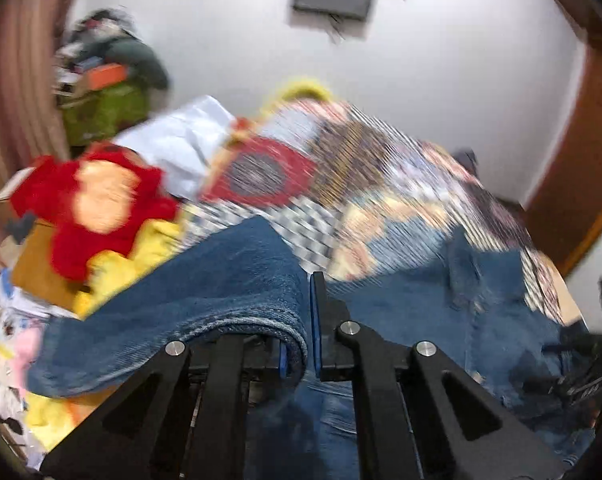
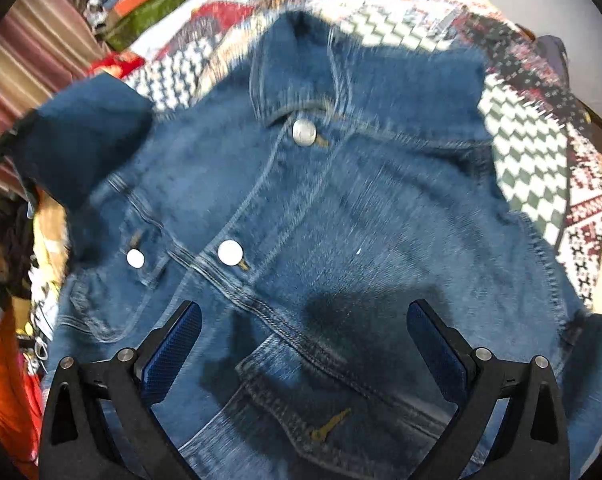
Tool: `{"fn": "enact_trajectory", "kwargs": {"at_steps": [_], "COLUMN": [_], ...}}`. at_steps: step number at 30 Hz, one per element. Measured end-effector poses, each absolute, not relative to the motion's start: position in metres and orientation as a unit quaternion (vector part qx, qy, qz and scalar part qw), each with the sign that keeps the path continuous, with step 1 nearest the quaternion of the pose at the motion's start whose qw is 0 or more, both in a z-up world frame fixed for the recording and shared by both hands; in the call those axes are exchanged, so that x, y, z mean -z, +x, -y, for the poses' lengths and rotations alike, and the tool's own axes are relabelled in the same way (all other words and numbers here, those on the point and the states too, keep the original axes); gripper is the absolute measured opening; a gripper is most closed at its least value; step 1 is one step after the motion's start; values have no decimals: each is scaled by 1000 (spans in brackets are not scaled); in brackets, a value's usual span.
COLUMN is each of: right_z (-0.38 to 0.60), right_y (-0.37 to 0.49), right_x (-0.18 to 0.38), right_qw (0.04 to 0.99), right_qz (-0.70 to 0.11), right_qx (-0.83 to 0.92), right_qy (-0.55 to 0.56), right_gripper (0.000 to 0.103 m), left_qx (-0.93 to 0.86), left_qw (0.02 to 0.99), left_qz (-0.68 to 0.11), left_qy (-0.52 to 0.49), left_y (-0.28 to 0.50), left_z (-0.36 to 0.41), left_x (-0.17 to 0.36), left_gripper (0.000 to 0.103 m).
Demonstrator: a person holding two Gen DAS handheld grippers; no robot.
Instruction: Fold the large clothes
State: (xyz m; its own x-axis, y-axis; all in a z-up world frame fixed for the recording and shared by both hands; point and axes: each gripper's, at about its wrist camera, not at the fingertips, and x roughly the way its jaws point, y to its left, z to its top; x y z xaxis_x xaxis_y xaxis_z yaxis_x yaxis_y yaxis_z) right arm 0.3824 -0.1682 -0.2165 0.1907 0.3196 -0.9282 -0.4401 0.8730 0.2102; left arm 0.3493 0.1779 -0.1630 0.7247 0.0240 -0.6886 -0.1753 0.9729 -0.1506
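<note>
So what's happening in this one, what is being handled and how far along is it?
A person with a gripper in each hand is folding a denim jacket that lies front-up, buttoned, on a patterned quilt. The left gripper has its jaws shut on a fold of the jacket's denim, apparently a sleeve, lifted off the quilt. The right gripper hangs over the jacket's lower front with its jaws wide open, holding nothing. The body is still spread flat, so the fold is only starting.
</note>
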Motion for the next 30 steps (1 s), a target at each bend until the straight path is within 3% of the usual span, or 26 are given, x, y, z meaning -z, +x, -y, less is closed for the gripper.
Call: {"fn": "enact_trajectory", "kwargs": {"at_steps": [8, 12, 14, 16, 18, 20, 30], "right_z": [203, 219, 225, 226, 225, 222, 199], "right_y": [360, 350, 351, 349, 348, 348, 350], "right_x": [163, 152, 148, 146, 144, 143, 139], "right_qw": [805, 817, 819, 820, 821, 822, 824], "right_qz": [-543, -528, -525, -522, -520, -518, -513], "right_qx": [-237, -229, -229, -230, -231, -232, -238], "right_qy": [-40, -43, -43, -41, -40, -40, -43], "right_gripper": [102, 102, 102, 102, 102, 102, 102], "left_qx": [10, 22, 26, 26, 9, -13, -117], "left_qw": [838, 803, 797, 801, 812, 829, 823], "left_qz": [-510, -547, -545, -532, -513, -480, -436], "left_qy": [-194, -235, -257, -273, -278, -286, -345], "left_y": [367, 358, 347, 335, 324, 310, 263], "left_z": [-157, -160, -167, -178, -191, -208, -317], "left_x": [262, 288, 284, 272, 260, 243, 239], "left_gripper": [8, 14, 17, 28, 60, 67, 67]}}
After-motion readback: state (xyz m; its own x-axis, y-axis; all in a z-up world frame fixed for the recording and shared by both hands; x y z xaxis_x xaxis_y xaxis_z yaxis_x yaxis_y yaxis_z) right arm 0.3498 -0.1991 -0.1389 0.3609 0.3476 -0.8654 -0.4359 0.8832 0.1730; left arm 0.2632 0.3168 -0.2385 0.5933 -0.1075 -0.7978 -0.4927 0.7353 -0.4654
